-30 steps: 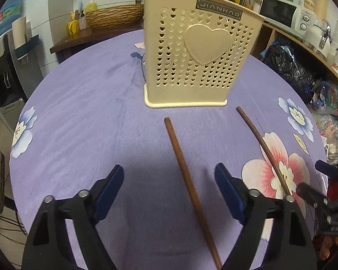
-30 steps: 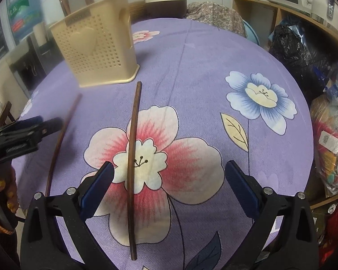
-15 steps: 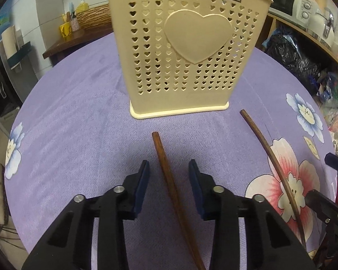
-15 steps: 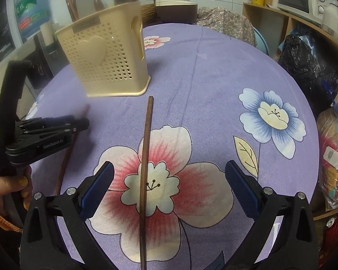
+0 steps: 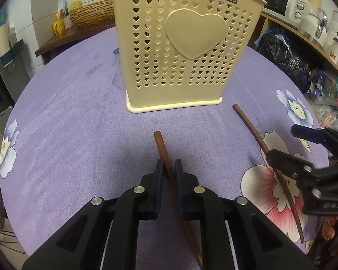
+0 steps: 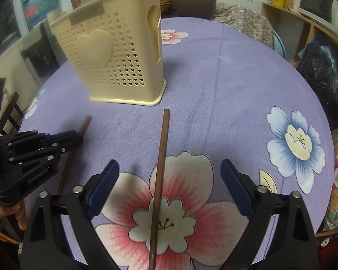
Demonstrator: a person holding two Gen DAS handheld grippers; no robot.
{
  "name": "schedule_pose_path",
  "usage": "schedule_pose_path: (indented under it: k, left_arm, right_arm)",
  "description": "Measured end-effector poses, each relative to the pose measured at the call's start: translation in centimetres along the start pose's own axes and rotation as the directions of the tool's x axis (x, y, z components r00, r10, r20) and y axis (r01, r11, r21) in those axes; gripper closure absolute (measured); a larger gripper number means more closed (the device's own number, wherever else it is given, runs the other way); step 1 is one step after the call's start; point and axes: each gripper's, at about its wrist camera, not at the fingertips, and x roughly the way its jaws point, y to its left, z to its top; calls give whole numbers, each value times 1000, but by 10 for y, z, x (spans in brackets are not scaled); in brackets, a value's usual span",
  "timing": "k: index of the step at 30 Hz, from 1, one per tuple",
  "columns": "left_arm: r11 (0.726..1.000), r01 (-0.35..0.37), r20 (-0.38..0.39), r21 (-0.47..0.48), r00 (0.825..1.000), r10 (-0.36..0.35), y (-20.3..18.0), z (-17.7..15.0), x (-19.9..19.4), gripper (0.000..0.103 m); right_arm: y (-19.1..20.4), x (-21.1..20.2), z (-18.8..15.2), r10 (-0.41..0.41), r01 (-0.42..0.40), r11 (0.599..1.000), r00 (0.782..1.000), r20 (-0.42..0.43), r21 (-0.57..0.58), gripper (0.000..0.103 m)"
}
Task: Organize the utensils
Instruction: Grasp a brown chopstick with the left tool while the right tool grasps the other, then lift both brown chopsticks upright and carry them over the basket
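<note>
Two brown chopsticks on the purple surface, one in each hand-held gripper's reach.

In the left wrist view the left hand-held gripper has its pads drawn narrow around the left chopstick, which runs from the lower centre of the frame up between the fingers, its blunt end pointing toward the cream utensil holder at upper centre. In the right wrist view the right hand-held gripper stands wide apart, its pads clear of the right chopstick; that stick lies flat on the flowered cloth of the surface, between the fingers, nearer the left pad. Its long axis runs nearly vertically in the frame, far end aimed near the holder's base corner.
</note>
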Motion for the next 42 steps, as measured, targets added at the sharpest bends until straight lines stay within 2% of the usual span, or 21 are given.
schedule_pose_path:
  k: [2, 5, 10, 16, 18, 20, 28, 33, 38, 42]
  left_arm:
    - [1000, 3, -2, -3, 1000, -3, 0, 1, 1, 92]
    - [1000, 6, -3, -4, 1000, -6, 0, 2, 1, 92]
    - [1000, 13, -4, -6, 1000, -13, 4, 3, 1, 92]
    - [1000, 1, -10, 12, 1000, -1, 2, 10, 5, 92]
    - [1000, -4, -8, 12, 1000, 4, 3, 13, 8, 92]
    - [1000, -9, -9, 15, 1000, 9, 2, 16, 10, 92]
    - [1000, -10, 4, 17, 1000, 10, -1, 19, 13, 93]
    - [1000, 7, 44, 1, 999, -7, 3, 18, 2, 94]
    - [999, 47, 128, -8, 991, -46, 7, 20, -35, 94]
    - [997, 77, 224, -5, 972, -74, 12, 24, -79, 94]
  right_arm:
    - [0, 9, 3, 12, -12, 1000, 1000, -14, -2, 24]
    - [3, 20, 5, 26, -26, 1000, 999, -36, -17, 37]
    - [13, 27, 13, -12, 10, 997, 1000, -23, -73, 47]
    - [18, 36, 28, -14, 13, 994, 1000, -10, -108, 72]
    - [19, 38, 32, -17, 16, 994, 1000, -10, -109, 86]
    - [21, 39, 33, -24, 22, 993, 1000, -13, -112, 93]
    - [14, 36, 31, 6, -6, 997, 1000, -6, -75, 94]
    - [6, 19, 32, 44, -43, 998, 998, 35, -36, 94]
    - [0, -24, 28, 106, -105, 994, 987, 119, -16, 95]
    - [-5, -71, 25, 179, -182, 983, 962, 206, -6, 95]
